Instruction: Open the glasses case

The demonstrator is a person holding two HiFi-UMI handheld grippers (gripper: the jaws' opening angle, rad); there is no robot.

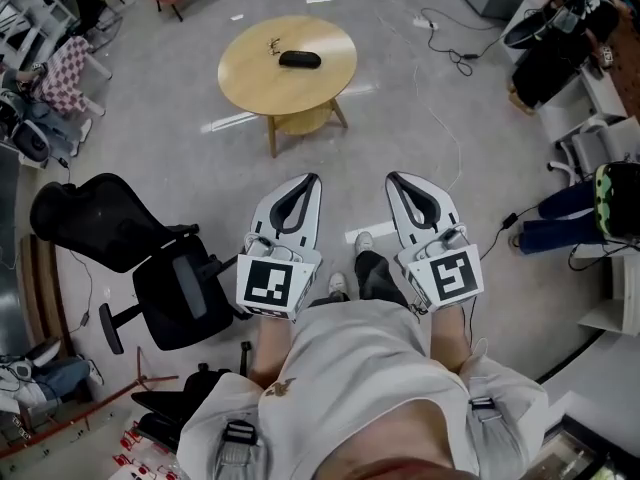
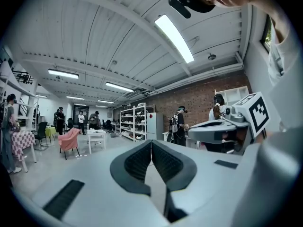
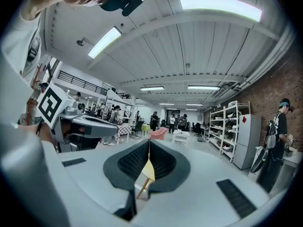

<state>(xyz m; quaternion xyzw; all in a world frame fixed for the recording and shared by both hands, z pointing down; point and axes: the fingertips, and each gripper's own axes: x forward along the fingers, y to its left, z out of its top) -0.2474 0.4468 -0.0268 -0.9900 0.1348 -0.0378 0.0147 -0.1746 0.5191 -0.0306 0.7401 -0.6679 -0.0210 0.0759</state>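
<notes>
The head view alone shows the black oblong glasses case point(image 1: 300, 59), lying on the round light-wood counter point(image 1: 250, 83) at 12 o'clock, well apart from the left gripper point(image 1: 311, 179) and right gripper point(image 1: 391, 178) held side by side over the grey floor point(image 1: 400, 88). The gripper views show each pair of jaws pressed together on nothing. Only the right gripper view catches a yellow sliver of the counter, at 6 o'clock beneath its pads.

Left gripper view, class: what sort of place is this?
Probably an open-plan workshop or lab: white metal shelving racks by a red brick wall, long ceiling strip lights, small white table.
</notes>
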